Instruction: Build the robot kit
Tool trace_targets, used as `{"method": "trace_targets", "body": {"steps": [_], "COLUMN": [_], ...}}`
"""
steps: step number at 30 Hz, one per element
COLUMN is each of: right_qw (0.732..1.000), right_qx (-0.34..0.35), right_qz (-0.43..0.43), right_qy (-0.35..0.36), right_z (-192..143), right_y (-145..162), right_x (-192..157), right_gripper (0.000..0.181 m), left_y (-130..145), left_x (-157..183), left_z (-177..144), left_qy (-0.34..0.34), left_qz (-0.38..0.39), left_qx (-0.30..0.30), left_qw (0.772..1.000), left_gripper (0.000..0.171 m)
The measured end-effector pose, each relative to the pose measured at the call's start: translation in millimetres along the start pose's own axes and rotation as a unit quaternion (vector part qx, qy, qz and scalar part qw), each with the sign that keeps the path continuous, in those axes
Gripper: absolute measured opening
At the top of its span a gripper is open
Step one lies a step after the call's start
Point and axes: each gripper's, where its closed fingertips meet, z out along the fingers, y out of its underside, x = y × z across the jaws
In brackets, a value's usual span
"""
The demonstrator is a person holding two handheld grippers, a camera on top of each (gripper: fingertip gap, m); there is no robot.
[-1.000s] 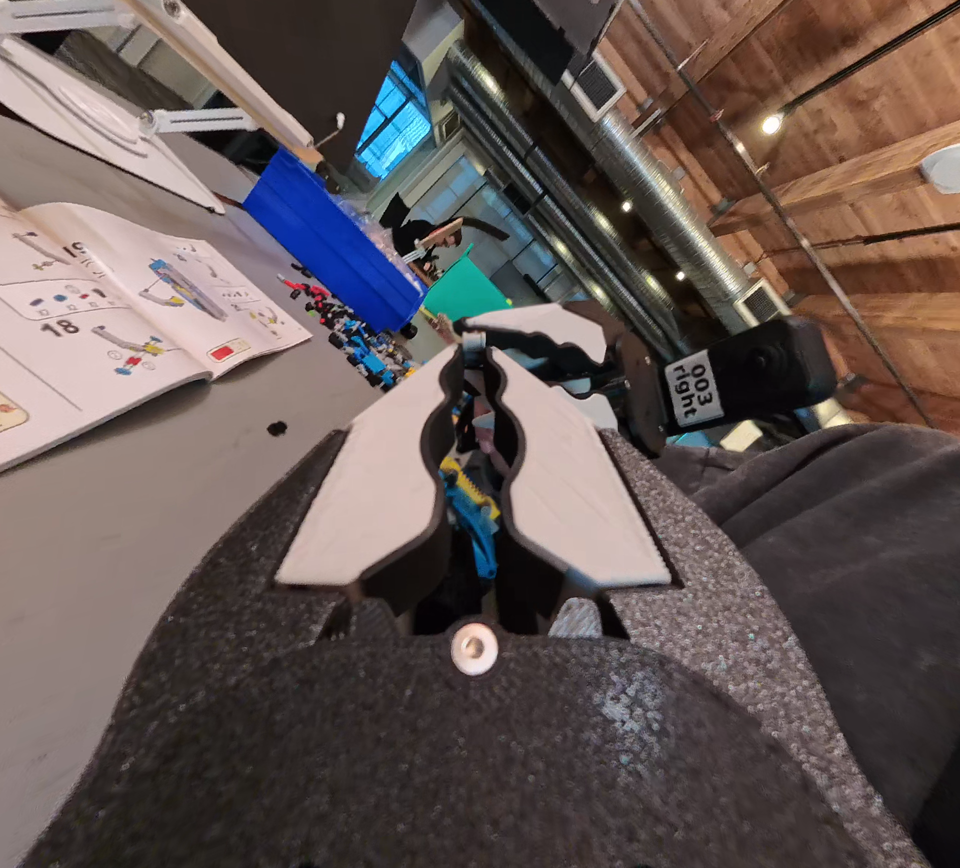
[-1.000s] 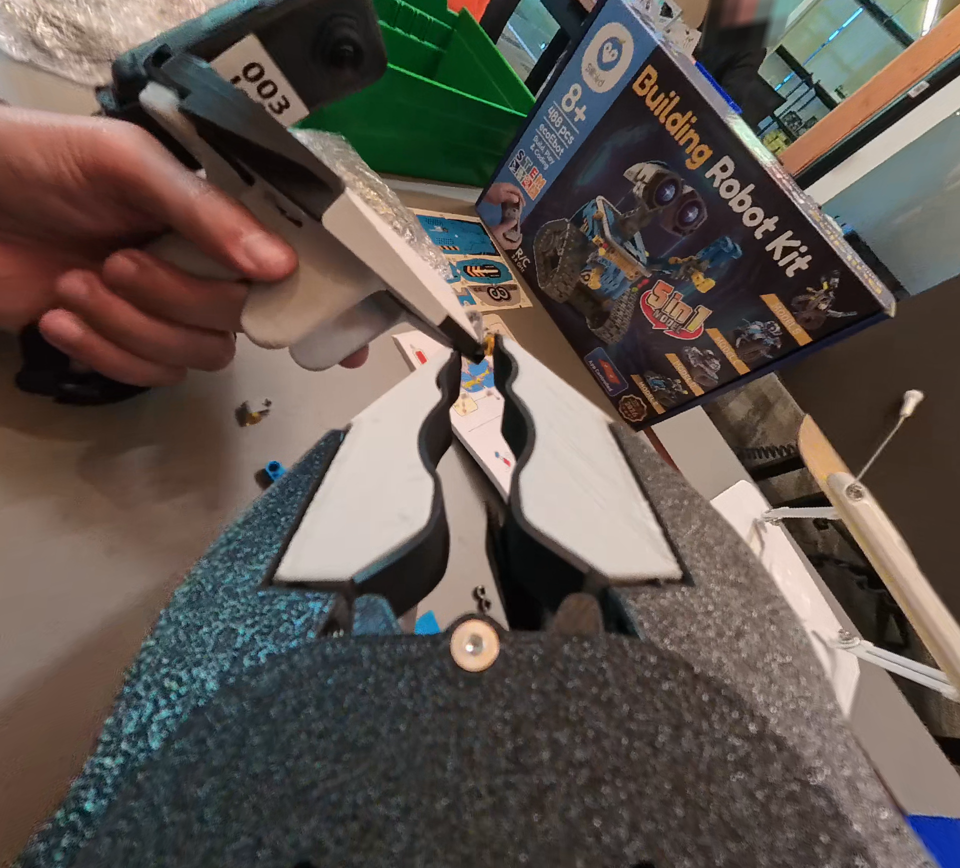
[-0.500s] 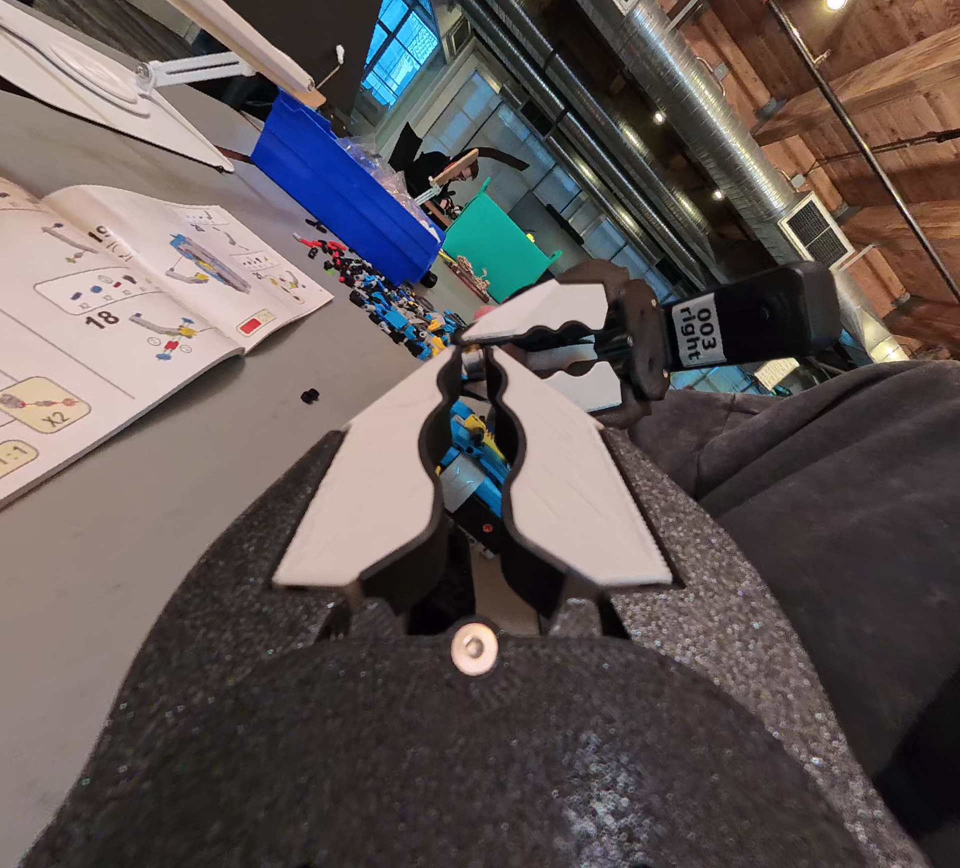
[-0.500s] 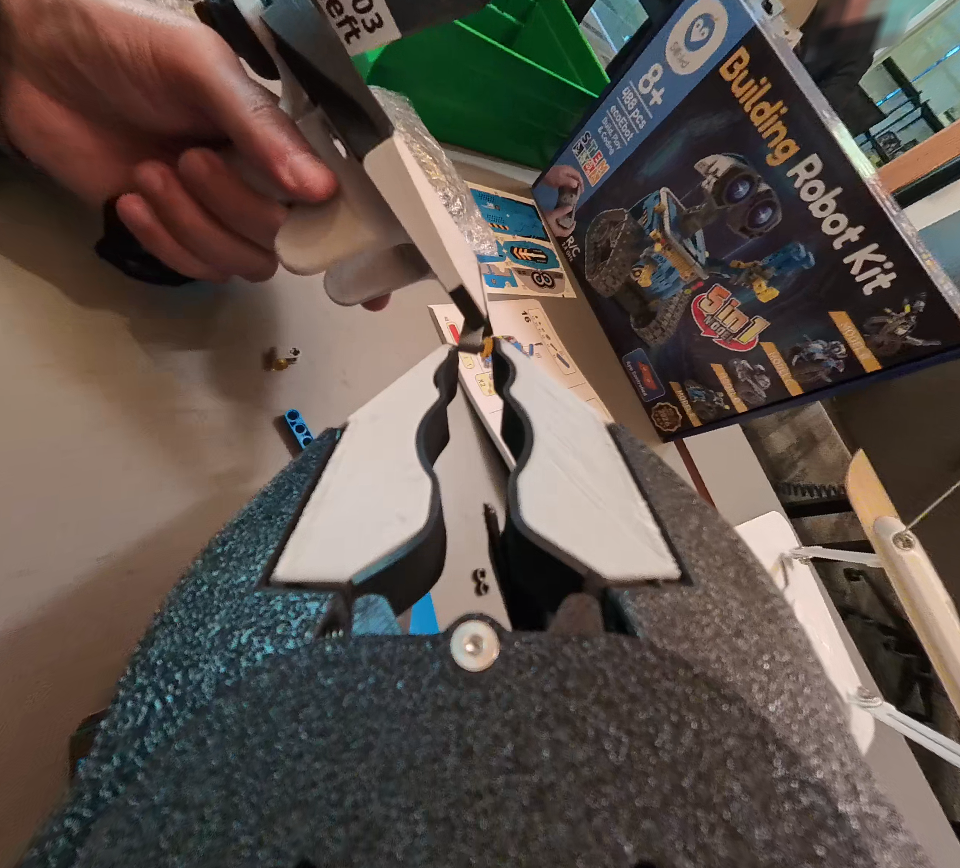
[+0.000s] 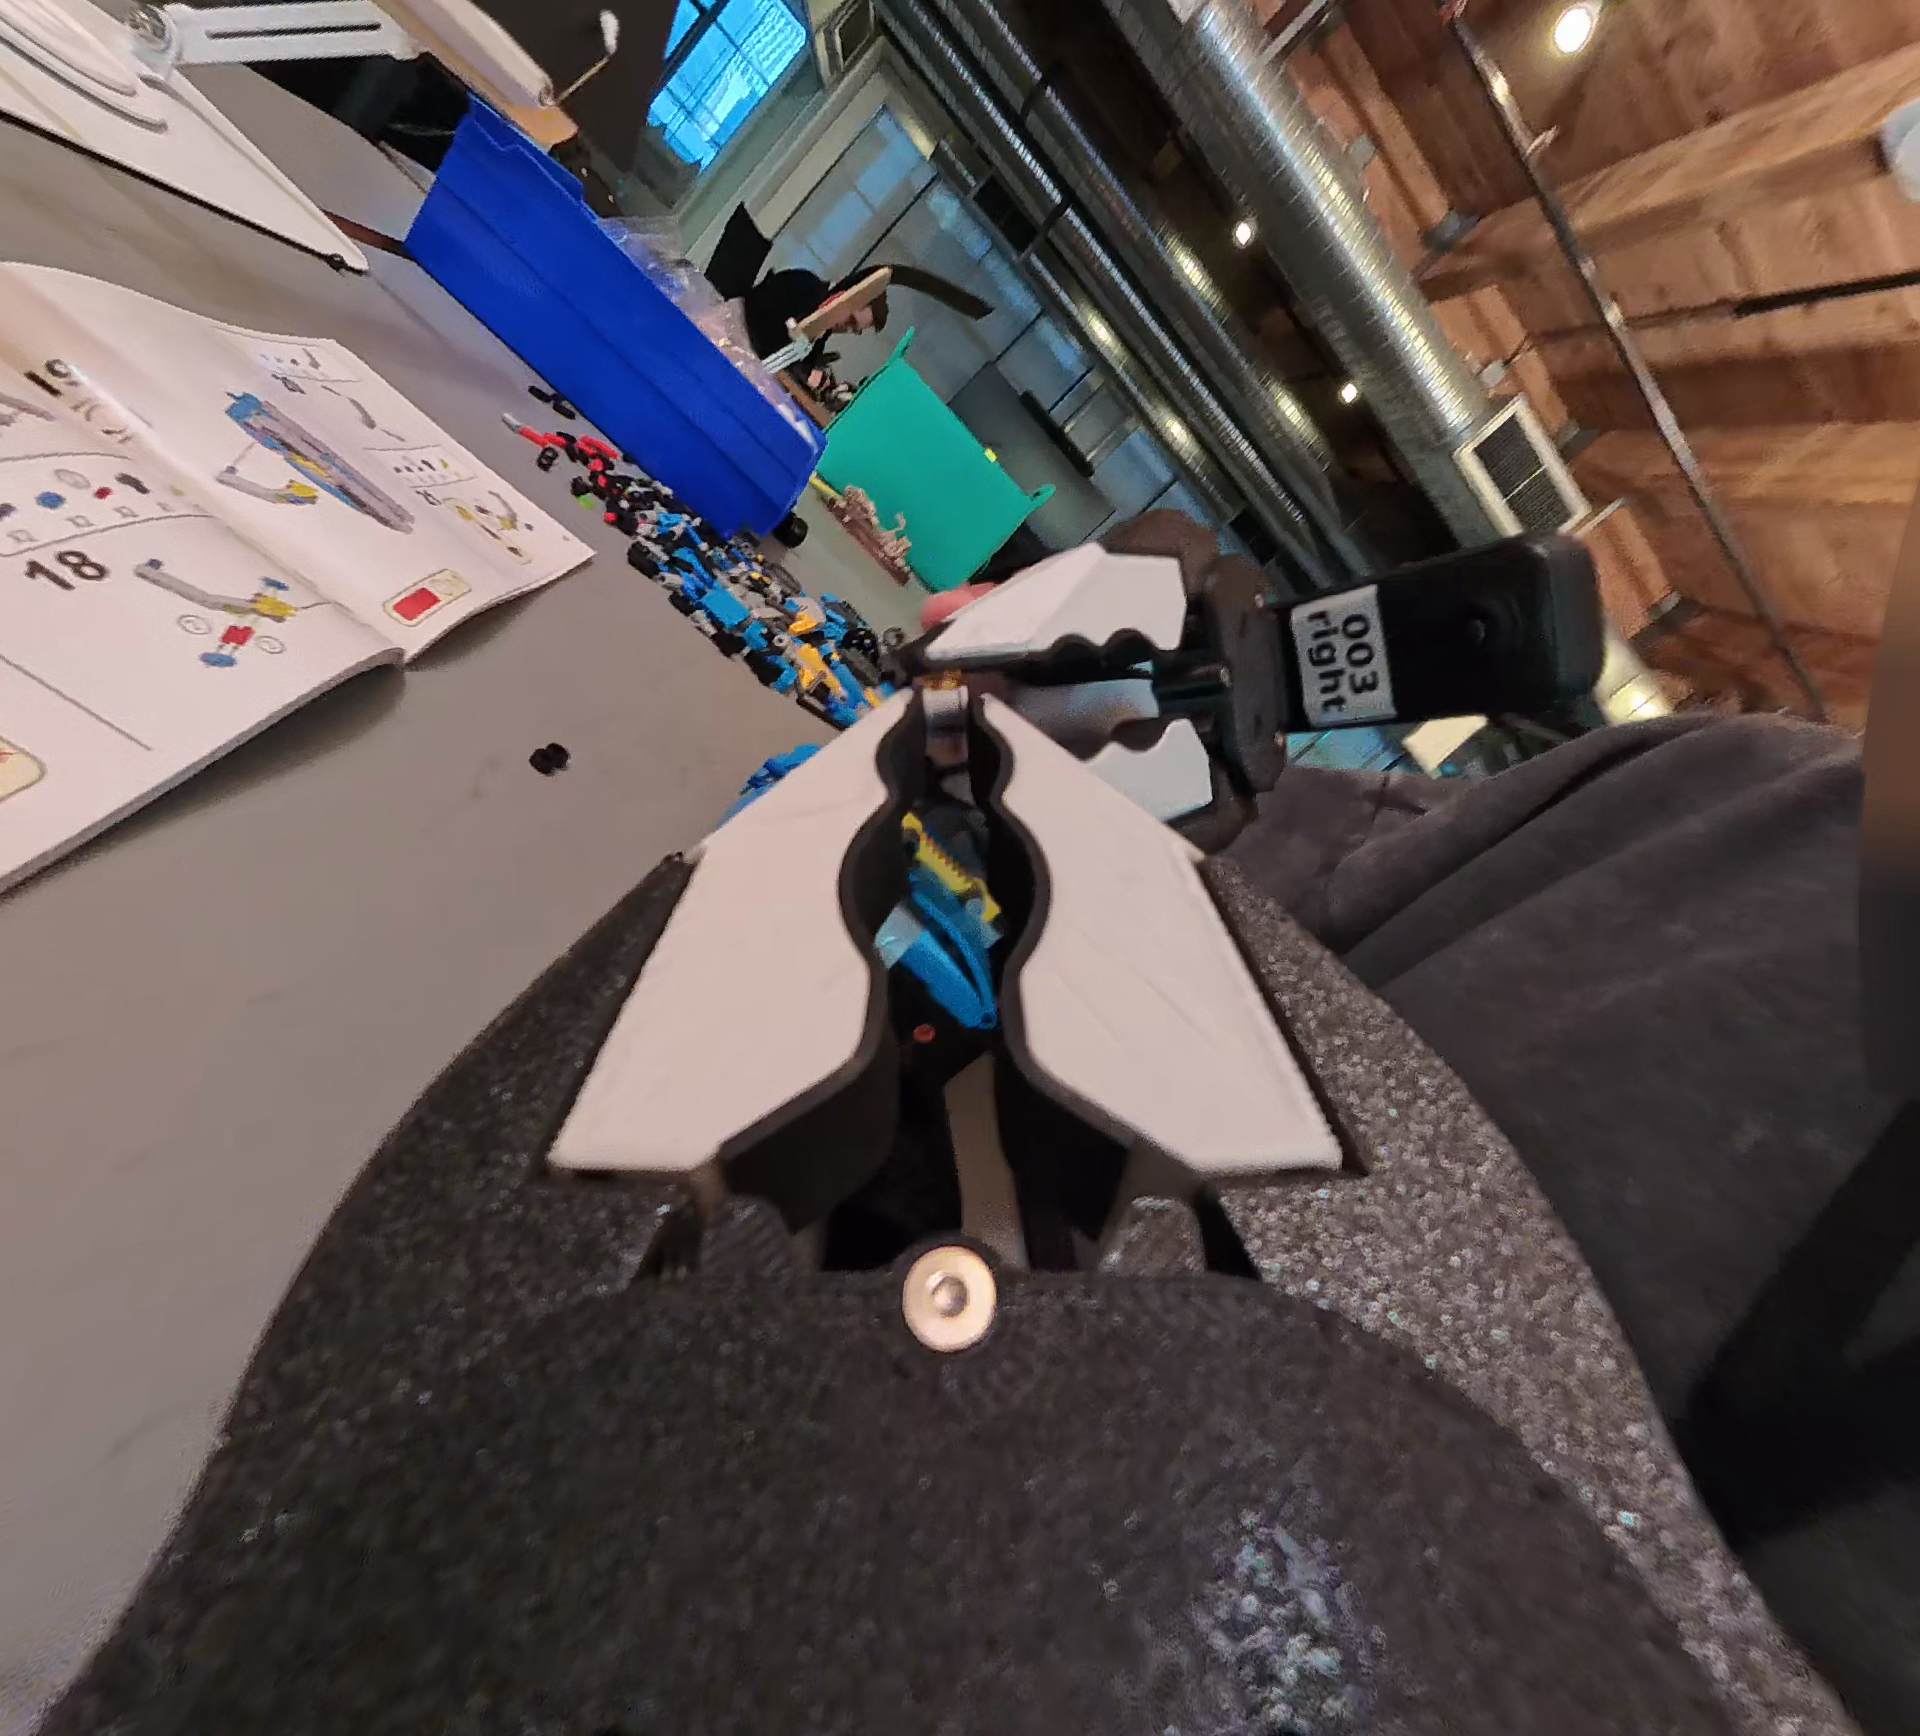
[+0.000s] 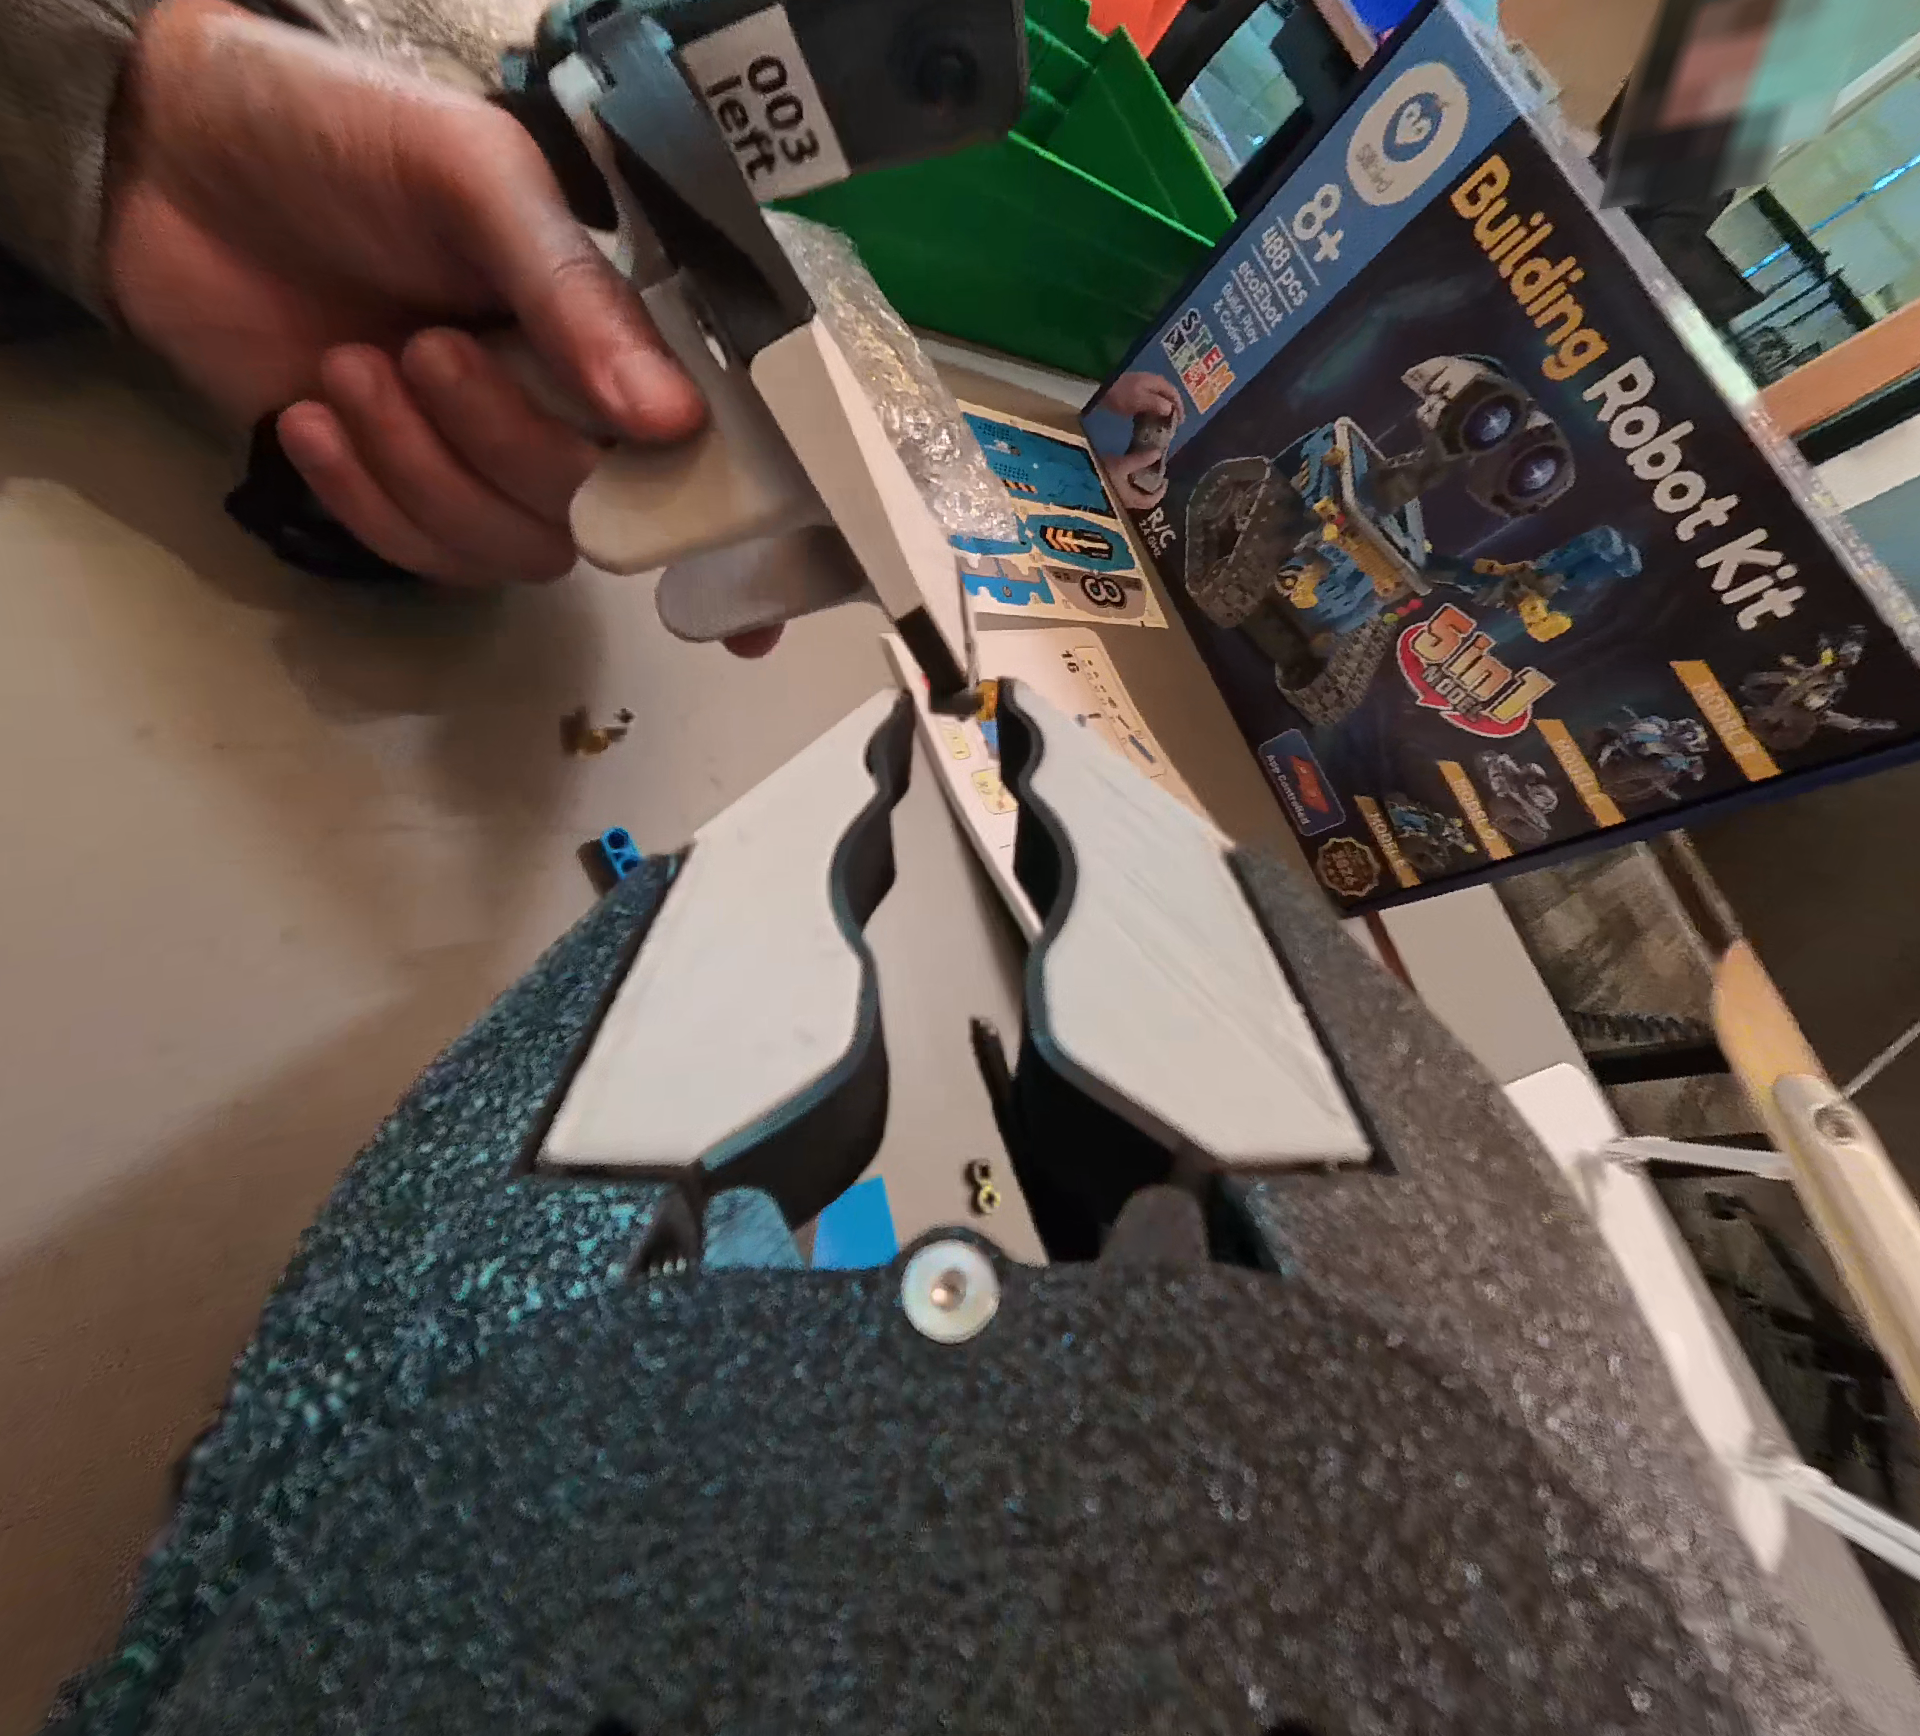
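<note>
Your left gripper (image 5: 943, 736) is clamped on a small grey piece (image 5: 943, 712) at its tips. Your right gripper (image 6: 958, 704) meets it tip to tip, pinching a small yellow piece (image 6: 983, 699). Loose bricks (image 5: 748, 595) lie beyond the left claw, an open booklet (image 5: 260, 523) to its left. A kit box (image 6: 1507, 491) stands right of the right claw.

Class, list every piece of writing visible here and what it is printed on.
Wording not copied; these carry it:
White sticker, left gripper's camera.
Second white sticker, right gripper's camera.
Dark blue box: large print.
Open booklet: step numbers.
Sticker sheet: too small.
</note>
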Motion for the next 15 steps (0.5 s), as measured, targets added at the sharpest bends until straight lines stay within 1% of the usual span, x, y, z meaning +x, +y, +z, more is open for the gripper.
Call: {"method": "trace_targets", "body": {"steps": [2,3,5,8,15], "right_qw": [0.999,0.999,0.999,0.999,0.999], "right_qx": [0.009,0.013,0.014,0.023,0.022], "right_qz": [0.029,0.04,0.045,0.039,0.023], "right_qy": [-0.016,-0.019,0.001,0.004,-0.019], "right_z": [0,0,-1,-4,-9], "right_y": [-3,-4,-4,-6,-8], "right_x": [-3,-2,5,6,3], "right_gripper": [0.027,0.029,0.013,0.012,0.012], "left_y": [-3,-4,-3,-4,1], "left_x": [1,2,4,7,12], "left_z": [0,1,1,3,3], "left_qy": [0.016,0.025,0.045,0.068,0.072], "left_qz": [-0.026,-0.039,-0.07,-0.102,-0.077], "left_qx": [0.017,0.024,0.031,0.039,0.006], "left_qw": [0.999,0.999,0.996,0.992,0.994], "left_gripper": [0.006,0.007,0.007,0.006,0.007]}}
